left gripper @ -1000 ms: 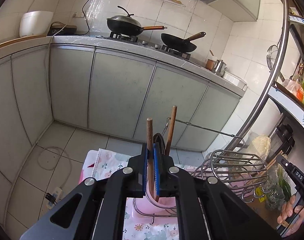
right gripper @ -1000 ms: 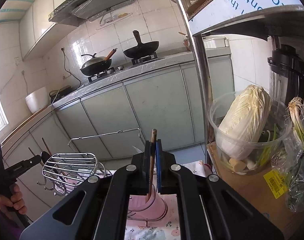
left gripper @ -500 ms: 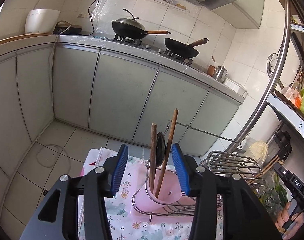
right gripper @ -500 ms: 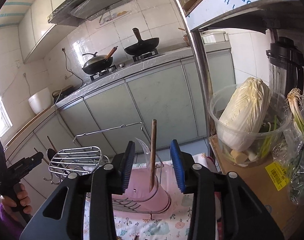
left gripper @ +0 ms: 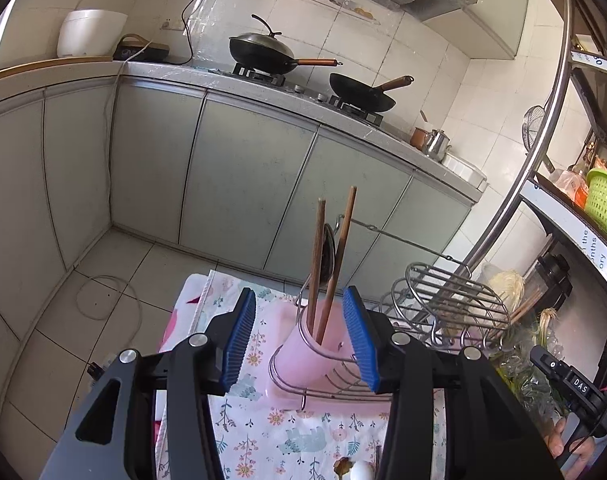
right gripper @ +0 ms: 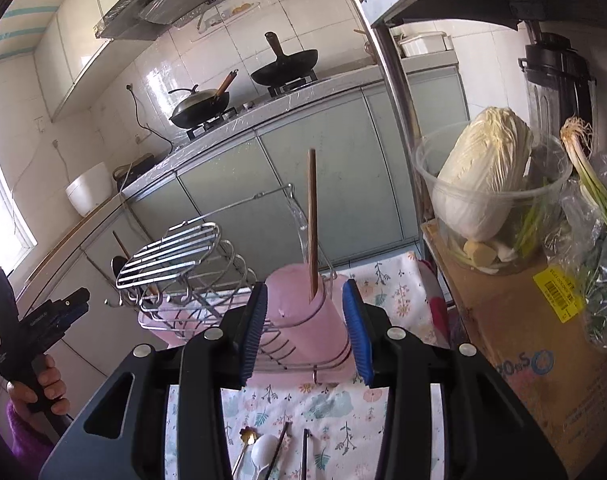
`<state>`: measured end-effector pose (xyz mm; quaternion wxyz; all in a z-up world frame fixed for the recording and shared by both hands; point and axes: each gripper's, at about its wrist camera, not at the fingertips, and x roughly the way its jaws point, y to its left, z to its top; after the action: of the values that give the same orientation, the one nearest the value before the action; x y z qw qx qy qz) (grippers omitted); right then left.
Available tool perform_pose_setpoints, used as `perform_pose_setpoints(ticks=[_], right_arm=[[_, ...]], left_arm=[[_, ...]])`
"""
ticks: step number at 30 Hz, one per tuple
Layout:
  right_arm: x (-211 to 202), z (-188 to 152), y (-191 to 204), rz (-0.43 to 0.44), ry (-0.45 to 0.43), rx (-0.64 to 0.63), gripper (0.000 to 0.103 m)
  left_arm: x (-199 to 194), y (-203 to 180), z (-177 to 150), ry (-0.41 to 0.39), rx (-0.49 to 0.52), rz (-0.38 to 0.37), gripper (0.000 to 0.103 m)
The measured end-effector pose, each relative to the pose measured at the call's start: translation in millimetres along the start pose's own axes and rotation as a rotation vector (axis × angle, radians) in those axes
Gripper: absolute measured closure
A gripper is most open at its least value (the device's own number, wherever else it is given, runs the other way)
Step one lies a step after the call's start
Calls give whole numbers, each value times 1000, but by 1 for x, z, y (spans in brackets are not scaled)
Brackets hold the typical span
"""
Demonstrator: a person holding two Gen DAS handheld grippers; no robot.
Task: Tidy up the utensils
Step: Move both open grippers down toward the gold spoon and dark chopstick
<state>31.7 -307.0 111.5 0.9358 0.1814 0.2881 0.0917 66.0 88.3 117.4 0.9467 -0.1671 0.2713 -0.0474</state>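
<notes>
Both my grippers, left [left gripper: 299, 334] and right [right gripper: 305, 330], gape empty. Chopsticks [left gripper: 331, 264] stand in the pink cup [left gripper: 307, 354], mid-frame. I'd next reach low for the spoons [right gripper: 259, 454], approaching flat.

Two chopsticks [left gripper: 329, 264] stood in a cup [left gripper: 311, 354] held in a wire rack [left gripper: 451, 300] on a cloth-covered table [left gripper: 303, 440]. Another cup [right gripper: 303, 304] held one chopstick [right gripper: 312, 224]. Spoons [right gripper: 259, 452] lay before it.
</notes>
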Motion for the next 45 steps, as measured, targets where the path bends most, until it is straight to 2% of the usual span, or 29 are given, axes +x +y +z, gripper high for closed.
perform_pose_setpoints(ticks=[11, 20, 23, 25, 27, 36, 39, 45], right_arm=[[17, -57, -1, -11, 161, -1, 63], [36, -100, -6, -19, 310, 8, 63], [43, -111, -9, -6, 354, 25, 63], [45, -117, -10, -1, 375, 33, 63], [48, -122, -11, 7, 392, 44, 63], [56, -130, -14, 38, 432, 57, 63], [58, -131, -14, 41, 440, 60, 63], [62, -133, -17, 45, 453, 73, 63]], left_arm=[[17, -11, -64, 182, 51, -16, 58], [49, -32, -125, 388, 116, -51, 59], [65, -37, -148, 487, 125, -66, 63], [77, -39, -160, 555, 121, -72, 78], [86, -43, -170, 613, 128, -87, 86], [122, -55, -193, 801, 167, -70, 87], [130, -56, -200, 842, 178, -52, 89], [136, -66, -201, 844, 226, -19, 93]])
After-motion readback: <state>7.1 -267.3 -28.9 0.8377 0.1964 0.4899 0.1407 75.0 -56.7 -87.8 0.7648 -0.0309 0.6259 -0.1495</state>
